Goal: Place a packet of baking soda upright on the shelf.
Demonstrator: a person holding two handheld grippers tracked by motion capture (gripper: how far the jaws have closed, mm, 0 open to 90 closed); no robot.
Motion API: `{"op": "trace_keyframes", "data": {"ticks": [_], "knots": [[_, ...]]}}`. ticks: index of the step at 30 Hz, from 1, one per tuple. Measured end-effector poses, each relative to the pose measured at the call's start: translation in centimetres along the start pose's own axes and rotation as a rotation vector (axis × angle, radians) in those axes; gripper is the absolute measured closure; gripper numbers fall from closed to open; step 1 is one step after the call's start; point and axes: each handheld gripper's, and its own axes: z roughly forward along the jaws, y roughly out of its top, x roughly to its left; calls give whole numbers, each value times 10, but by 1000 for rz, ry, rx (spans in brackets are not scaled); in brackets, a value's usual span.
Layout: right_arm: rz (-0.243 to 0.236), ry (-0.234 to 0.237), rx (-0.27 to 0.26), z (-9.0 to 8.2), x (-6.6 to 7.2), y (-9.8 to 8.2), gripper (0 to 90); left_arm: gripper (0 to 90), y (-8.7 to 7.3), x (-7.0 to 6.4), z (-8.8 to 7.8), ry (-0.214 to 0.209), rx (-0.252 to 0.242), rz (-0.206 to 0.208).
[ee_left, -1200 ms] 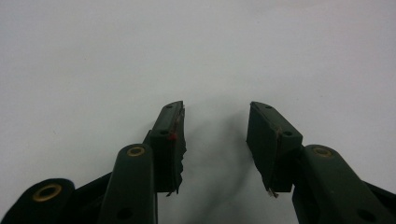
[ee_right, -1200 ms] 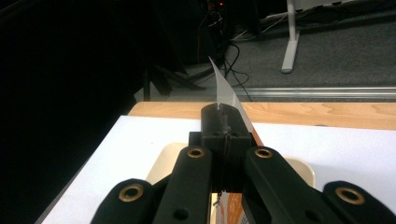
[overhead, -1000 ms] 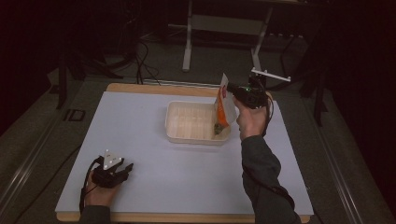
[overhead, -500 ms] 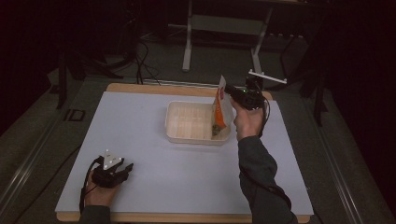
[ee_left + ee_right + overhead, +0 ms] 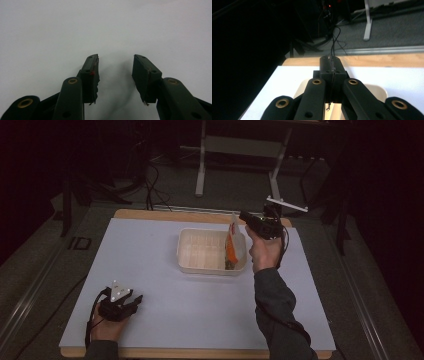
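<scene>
An orange and clear plastic bag (image 5: 232, 245) hangs upright over the right end of a shallow cream tray (image 5: 200, 265), its lower end down inside the tray near the right wall and its top corner raised above the rim. The right gripper (image 5: 239, 218) holds the bag by that top edge: in the right gripper view the two black jaws are pressed together with a thin clear strip of the bag (image 5: 332, 65) pinched between them, and the rim of the tray (image 5: 380, 90) shows pale just below the jaws. The right hand (image 5: 265, 251) grips the tool from behind, just to the right of the tray, with the dark sleeve (image 5: 274, 310) running back toward the near edge of the table.

The tray sits a little beyond the middle of the white table top (image 5: 165, 320), which has a wooden edge showing along its far side. Whether the tray holds anything else cannot be told.

The left gripper (image 5: 136, 301) lies low at the near left corner of the table, well apart from the tray, held in the left hand (image 5: 105, 325). In the left gripper view its jaws stand apart with a clear gap between them and nothing in it, over bare white table (image 5: 105, 30).

Beyond the table the floor is dark, with cables (image 5: 150, 180) and the pale legs of a stand (image 5: 202, 170).
</scene>
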Motion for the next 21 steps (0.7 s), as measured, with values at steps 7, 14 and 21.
{"op": "trace_keyframes", "data": {"ticks": [7,14,21], "knots": [[-52,-10,3,-13,14,12,900,559,0,0,0,0,-1,2],[-39,-25,37,-5,-2,4,900,558,0,0,0,-1,-1,0],[-38,-33,61,-2,-12,-2,900,557,0,0,0,1,-1,2]]}}
